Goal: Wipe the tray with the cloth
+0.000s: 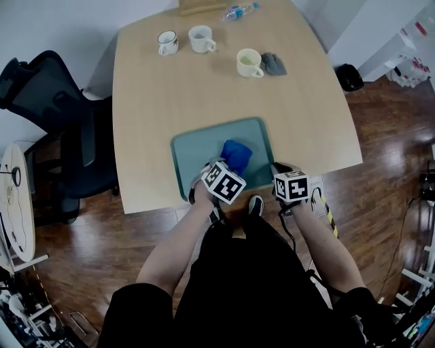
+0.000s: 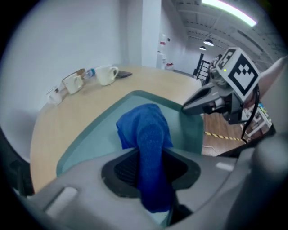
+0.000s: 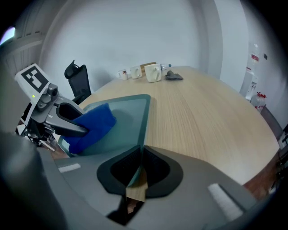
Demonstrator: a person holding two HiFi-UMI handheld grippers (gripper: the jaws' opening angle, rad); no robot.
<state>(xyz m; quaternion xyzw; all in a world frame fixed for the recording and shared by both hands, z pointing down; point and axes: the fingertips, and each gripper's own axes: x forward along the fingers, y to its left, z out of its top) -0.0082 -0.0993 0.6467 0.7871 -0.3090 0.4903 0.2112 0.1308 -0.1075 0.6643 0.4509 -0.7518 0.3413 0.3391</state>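
Note:
A teal tray [image 1: 197, 146] lies at the near edge of the wooden table [image 1: 204, 88]. A bunched blue cloth [image 1: 236, 155] rests on it toward the near right. My left gripper [image 1: 228, 171] is shut on this cloth [image 2: 148, 134], which hangs out between the pads down onto the tray [image 2: 94, 139]. My right gripper [image 1: 279, 175] is shut on the tray's near right rim [image 3: 143, 130]. In the right gripper view the left gripper [image 3: 85, 128] and the cloth [image 3: 92, 126] sit on the tray's left part.
Three mugs [image 1: 204, 39] stand at the table's far end, with a grey cloth [image 1: 274, 63] and a plastic bottle [image 1: 239, 11] near them. A black office chair [image 1: 61, 129] stands at the table's left. Wooden floor lies below the near edge.

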